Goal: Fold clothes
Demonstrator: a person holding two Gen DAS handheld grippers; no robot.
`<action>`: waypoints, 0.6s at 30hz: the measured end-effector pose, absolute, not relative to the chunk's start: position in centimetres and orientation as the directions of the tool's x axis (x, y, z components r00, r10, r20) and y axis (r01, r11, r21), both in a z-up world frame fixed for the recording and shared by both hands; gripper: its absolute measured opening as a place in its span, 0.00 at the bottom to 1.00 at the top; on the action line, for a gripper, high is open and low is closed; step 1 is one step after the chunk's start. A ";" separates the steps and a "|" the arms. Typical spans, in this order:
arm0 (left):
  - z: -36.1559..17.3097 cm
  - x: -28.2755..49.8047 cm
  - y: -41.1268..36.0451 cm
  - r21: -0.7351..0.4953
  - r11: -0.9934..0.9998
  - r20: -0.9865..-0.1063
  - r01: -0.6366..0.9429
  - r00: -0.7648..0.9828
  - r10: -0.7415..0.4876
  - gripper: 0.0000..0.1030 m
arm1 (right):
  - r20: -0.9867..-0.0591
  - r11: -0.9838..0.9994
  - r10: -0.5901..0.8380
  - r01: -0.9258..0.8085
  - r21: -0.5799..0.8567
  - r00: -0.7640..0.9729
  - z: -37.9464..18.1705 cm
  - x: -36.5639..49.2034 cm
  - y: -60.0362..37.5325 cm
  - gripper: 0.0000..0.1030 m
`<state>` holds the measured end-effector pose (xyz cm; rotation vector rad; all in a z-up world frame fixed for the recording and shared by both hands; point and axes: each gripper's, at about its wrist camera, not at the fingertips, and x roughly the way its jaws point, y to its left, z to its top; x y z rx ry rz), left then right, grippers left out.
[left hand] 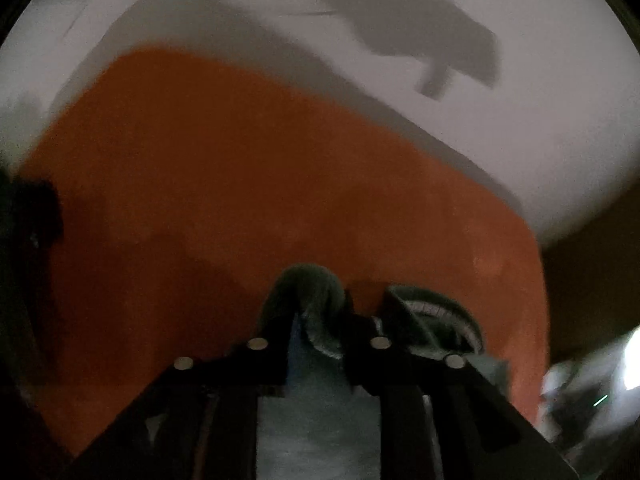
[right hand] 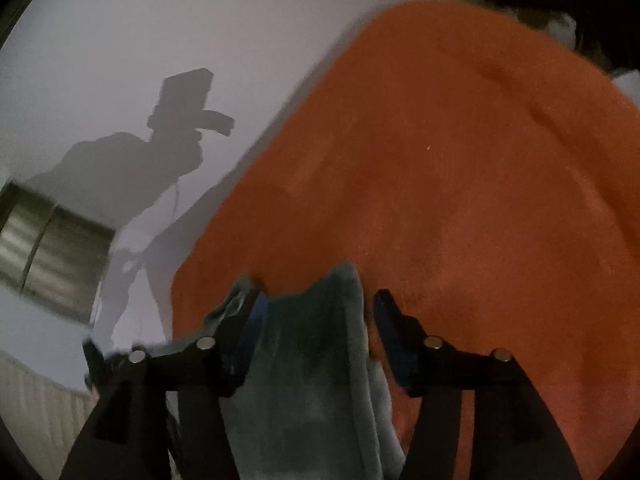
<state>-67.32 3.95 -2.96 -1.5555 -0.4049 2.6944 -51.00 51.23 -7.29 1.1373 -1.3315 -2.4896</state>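
Note:
A grey-green garment (left hand: 316, 312) is bunched between the fingers of my left gripper (left hand: 324, 320), which is shut on it above an orange cloth (left hand: 240, 184). In the right wrist view my right gripper (right hand: 316, 300) stands with its jaws apart. The same grey-green garment (right hand: 312, 344) hangs between the fingers, against the left one and clear of the right one. The orange cloth (right hand: 460, 184) lies spread on a white table (right hand: 120, 40) under both grippers. The frames are blurred.
A shiny metal cylinder (right hand: 52, 244) stands at the left edge of the white table (left hand: 520, 112). Shadows of the grippers fall on the white surface. Dim clutter with a bright light (left hand: 632, 360) lies past the table's right edge.

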 end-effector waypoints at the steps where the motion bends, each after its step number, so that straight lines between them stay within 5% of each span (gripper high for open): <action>1: -2.7 -67.6 5.0 -0.115 -0.989 -0.871 0.095 -0.488 0.055 0.38 | -0.560 -0.615 -0.412 -0.233 0.753 -0.719 -7.4 -49.2 50.8 0.57; 3: -2.8 -68.7 7.1 0.155 -0.982 -0.892 0.103 -0.412 -0.184 0.38 | -0.547 -0.617 -0.426 -0.211 0.758 -0.721 -7.7 -45.8 50.0 0.57; 5: -2.8 -69.5 7.2 0.194 -0.969 -0.912 0.153 -0.335 -0.236 0.42 | -0.555 -0.611 -0.442 -0.217 0.762 -0.705 -9.0 -43.5 48.7 0.57; 6: -3.2 -69.8 6.5 0.149 -0.968 -0.940 0.202 -0.276 -0.202 0.44 | -0.567 -0.607 -0.450 -0.229 0.761 -0.690 -9.8 -42.6 48.1 0.57; 8: -4.7 -70.0 3.2 -0.112 -0.914 -0.986 0.391 -0.156 0.054 0.44 | -0.577 -0.589 -0.469 -0.250 0.768 -0.668 -11.1 -41.7 47.3 0.57; 10: -4.3 -68.8 0.8 -0.293 -0.813 -0.952 0.503 -0.233 0.199 0.44 | -0.574 -0.566 -0.495 -0.259 0.783 -0.652 -11.9 -41.3 46.6 0.57; 15: -3.5 -63.0 1.8 -0.386 -0.839 -0.894 0.384 -0.380 0.237 0.68 | -0.551 -0.538 -0.539 -0.243 0.807 -0.638 -12.3 -39.8 45.2 0.57; 18: -6.0 -56.0 3.2 -0.520 -0.806 -0.820 0.283 -0.431 0.378 0.69 | -0.553 -0.543 -0.544 -0.238 0.806 -0.631 -12.5 -37.8 43.9 0.57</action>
